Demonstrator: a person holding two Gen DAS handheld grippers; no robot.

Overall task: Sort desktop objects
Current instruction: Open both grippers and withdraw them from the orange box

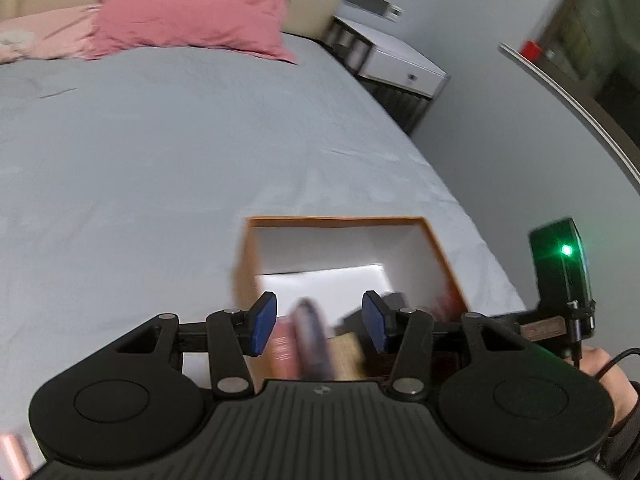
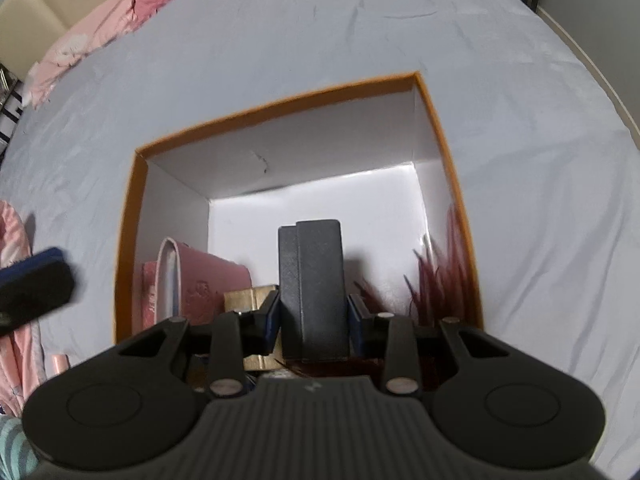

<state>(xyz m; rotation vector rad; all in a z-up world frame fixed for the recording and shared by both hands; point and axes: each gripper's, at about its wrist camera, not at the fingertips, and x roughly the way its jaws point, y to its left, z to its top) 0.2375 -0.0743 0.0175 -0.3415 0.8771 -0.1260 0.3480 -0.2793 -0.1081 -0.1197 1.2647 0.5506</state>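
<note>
An orange-rimmed box [image 2: 436,120] with white inner walls sits on the grey bed sheet; it also shows in the left wrist view [image 1: 336,221]. My right gripper [image 2: 314,320] is shut on a black rectangular case [image 2: 316,280] and holds it upright over the box. Inside the box lie a pink case [image 2: 208,284], a gold box [image 2: 244,300] and a dark red feathery item [image 2: 444,280]. My left gripper [image 1: 320,322] is open above the box's near edge, with a blurred dark purple object [image 1: 312,336] between and below its fingers.
The grey bed [image 1: 160,160] stretches around the box, with a pink pillow [image 1: 188,20] at its head. A white nightstand [image 1: 400,64] stands at the far right. Pink fabric [image 2: 20,320] and a small pink tube [image 2: 60,364] lie left of the box.
</note>
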